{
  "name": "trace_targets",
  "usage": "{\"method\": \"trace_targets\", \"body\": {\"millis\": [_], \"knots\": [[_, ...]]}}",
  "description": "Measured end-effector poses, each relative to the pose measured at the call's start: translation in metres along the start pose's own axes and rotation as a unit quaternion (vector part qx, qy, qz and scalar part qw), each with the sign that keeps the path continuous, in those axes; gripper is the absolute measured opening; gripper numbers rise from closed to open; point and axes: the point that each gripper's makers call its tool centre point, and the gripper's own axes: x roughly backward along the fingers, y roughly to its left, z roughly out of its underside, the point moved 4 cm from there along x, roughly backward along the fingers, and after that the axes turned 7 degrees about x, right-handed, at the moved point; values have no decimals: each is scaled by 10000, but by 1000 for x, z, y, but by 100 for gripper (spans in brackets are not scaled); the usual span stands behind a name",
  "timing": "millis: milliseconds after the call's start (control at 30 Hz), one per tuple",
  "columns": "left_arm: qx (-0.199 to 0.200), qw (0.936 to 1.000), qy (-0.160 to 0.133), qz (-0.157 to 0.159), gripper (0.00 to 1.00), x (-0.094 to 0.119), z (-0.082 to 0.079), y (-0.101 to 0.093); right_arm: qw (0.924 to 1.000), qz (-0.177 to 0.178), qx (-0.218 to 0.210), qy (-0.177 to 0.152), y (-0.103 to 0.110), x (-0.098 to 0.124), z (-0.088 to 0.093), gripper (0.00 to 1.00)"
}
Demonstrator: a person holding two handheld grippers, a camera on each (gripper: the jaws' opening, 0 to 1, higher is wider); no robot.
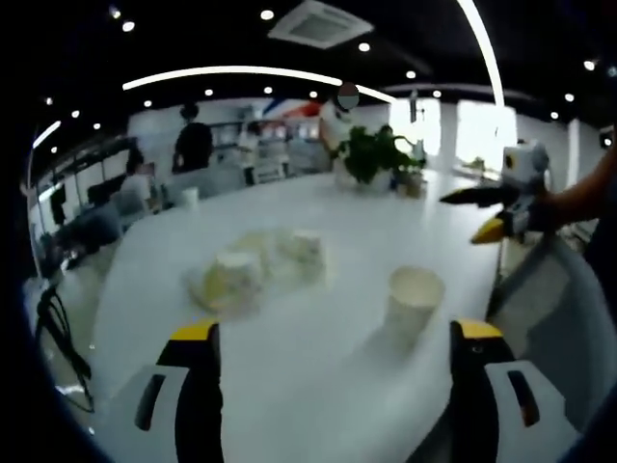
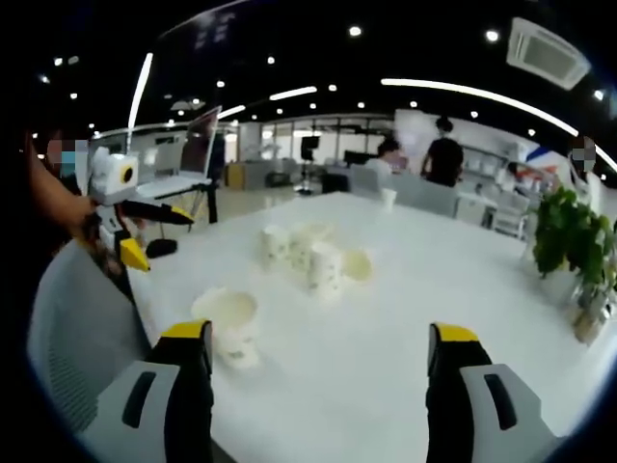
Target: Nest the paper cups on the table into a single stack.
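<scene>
1. Left gripper view: the left claw (image 1: 333, 342) stands wide, its yellow-tipped black jaws well apart with nothing between them, over the glossy white counter (image 1: 289, 386).
2. An upright white paper cup (image 1: 415, 301) stands alone just ahead of the right-hand jaw, mouth up. A blurred cluster of white paper cups (image 1: 260, 270) sits farther out, left of centre; I cannot count them with confidence.
3. The right claw (image 1: 487, 214) comes in from the right, held above the counter's far edge with its jaws spread and empty.
4. Right gripper view: the right claw (image 2: 323, 347) is wide and holds nothing. The lone cup (image 2: 227, 323) is near its left-hand jaw; the cluster (image 2: 308, 256) lies beyond, mid-counter.
5. The left claw (image 2: 140, 231) shows at far left, open.
6. Handling, as a judgement: these cups look light, thin-walled and easily crushed. Pinch gently across the rolled rim, where the wall is stiffest, and lift straight up so the cup drops cleanly into another.
</scene>
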Motion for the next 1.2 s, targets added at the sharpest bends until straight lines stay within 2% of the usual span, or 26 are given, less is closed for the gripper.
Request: {"method": "trace_targets", "body": {"millis": [133,367,533,667,800,900,1067,1200], "knots": [[-48,10000,49,34,96,-2,1,-5,10000,-12,16,4,0,0,0,91],[229,9997,-63,19,96,6,-3,-12,10000,49,-25,-30,-3,2,-1,91],[101,9999,-5,33,95,6,6,-14,10000,60,-44,-57,-5,2,-1,91],[93,9996,-250,80,96,11,-3,-12,9999,75,53,-51,-8,4,-2,91],[152,9998,-137,38,96,12,-1,-8,9999,126,42,-7,-16,3,3,91],[88,9996,-249,62,96,13,-5,-10,9999,160,36,-2,-20,1,3,91],[73,9997,-232,17,95,8,-2,-12,9999,137,79,4,-21,-5,5,91],[26,9998,-174,113,96,4,1,-15,9997,145,213,49,-30,-10,8,92]]}}
